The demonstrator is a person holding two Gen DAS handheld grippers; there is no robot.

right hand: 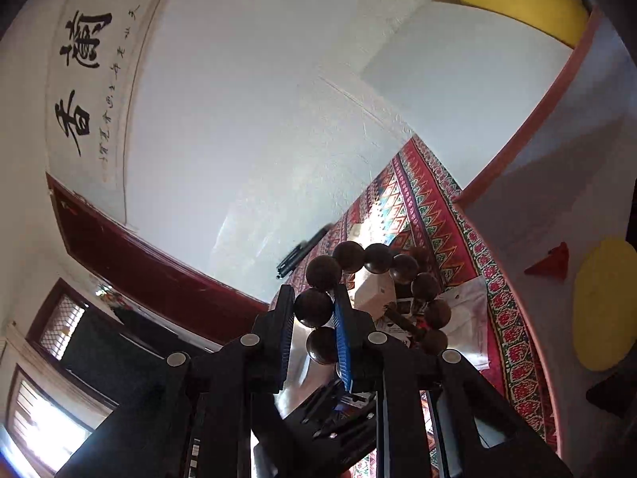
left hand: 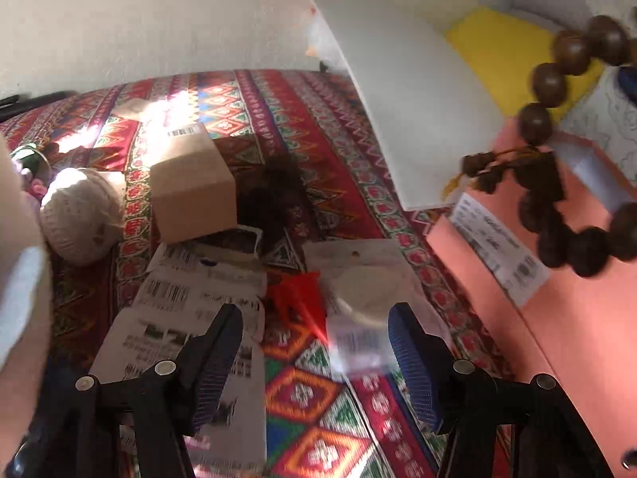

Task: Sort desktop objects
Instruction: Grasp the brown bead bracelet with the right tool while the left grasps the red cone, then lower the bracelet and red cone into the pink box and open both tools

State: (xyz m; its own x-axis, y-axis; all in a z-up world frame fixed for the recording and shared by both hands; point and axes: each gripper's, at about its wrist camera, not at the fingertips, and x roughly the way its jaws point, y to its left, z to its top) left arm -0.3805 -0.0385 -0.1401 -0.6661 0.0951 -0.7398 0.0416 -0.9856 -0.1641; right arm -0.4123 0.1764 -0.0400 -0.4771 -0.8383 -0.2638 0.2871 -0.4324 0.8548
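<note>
My right jaws [right hand: 314, 310] clamped a dark brown wooden bead bracelet [right hand: 378, 259]; my left jaws [left hand: 316, 330] gaped wide above the patterned red cloth surface [left hand: 302, 394].

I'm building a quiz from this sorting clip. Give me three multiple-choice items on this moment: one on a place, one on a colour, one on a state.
1. Where is the bead bracelet?
A. lying on the cloth
B. held in the air by the right gripper
C. on the cardboard box

2. What colour is the large flat box at the right?
A. pink
B. green
C. black

3. How is the left gripper?
A. shut on a card
B. shut on the beads
C. open, holding nothing

Answers: B, the fingers clamp one bead and the loop hangs free; A, its surface is salmon pink; C, its fingers stand apart over the patterned cloth.
</note>
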